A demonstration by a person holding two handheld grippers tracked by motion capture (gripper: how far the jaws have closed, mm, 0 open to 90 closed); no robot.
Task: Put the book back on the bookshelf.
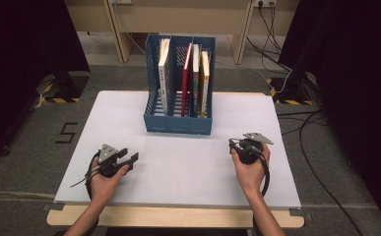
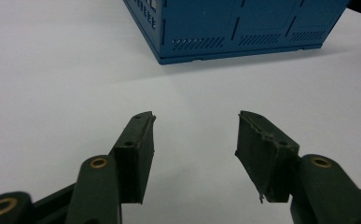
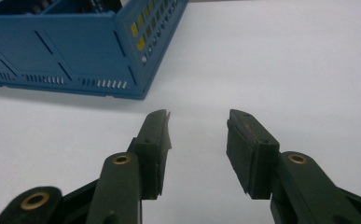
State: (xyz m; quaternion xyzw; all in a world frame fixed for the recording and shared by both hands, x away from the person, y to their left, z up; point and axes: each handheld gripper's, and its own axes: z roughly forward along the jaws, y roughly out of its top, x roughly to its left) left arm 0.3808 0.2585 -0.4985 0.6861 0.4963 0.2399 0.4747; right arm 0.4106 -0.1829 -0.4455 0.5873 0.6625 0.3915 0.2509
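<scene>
Both grippers, left gripper (image 1: pixel 132 158) and right gripper (image 1: pixel 233 143) (jaws apart), near blue file rack (image 1: pixel 179 123).

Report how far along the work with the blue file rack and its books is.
Looks done: four books stand upright in the blue file rack. In hand: nothing; the left tool and right tool are both open and empty over the white tabletop, short of the rack. Left: any reach, grasp or move of a book.

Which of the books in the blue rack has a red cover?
The second book from the left, with a red cover, in the blue rack. The other books show white or pale covers.
</scene>
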